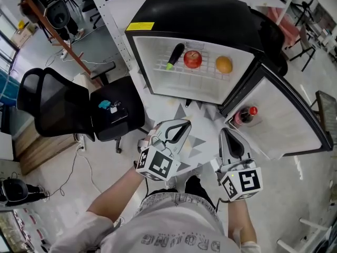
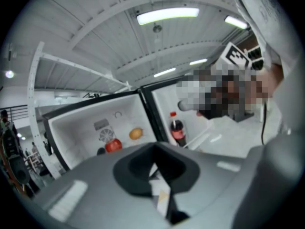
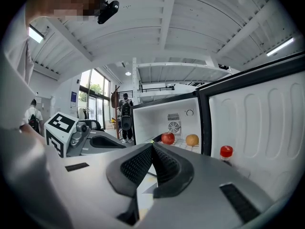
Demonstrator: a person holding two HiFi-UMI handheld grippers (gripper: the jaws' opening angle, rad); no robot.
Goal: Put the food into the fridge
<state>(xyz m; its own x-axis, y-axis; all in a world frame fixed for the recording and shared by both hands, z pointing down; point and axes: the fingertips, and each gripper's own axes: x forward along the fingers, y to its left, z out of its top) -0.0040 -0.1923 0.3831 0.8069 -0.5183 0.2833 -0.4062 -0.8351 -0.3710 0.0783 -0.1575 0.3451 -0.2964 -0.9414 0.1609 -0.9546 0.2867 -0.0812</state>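
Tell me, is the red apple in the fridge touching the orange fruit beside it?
Apart. The head view shows a plain stretch of bare shelf between the apple and the orange fruit.

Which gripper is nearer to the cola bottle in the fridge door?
Right. The right gripper sits just below the cola bottle in the head view; the left gripper is farther to its left.

Grey capitals on the person's shirt (image 1: 181,240), just behind the left gripper (image 1: 183,124) and right gripper (image 1: 225,132), seem to read "DROMING", upside down. Beyond them, the yellow label (image 1: 140,26) on the fridge (image 1: 210,15) is illegible.
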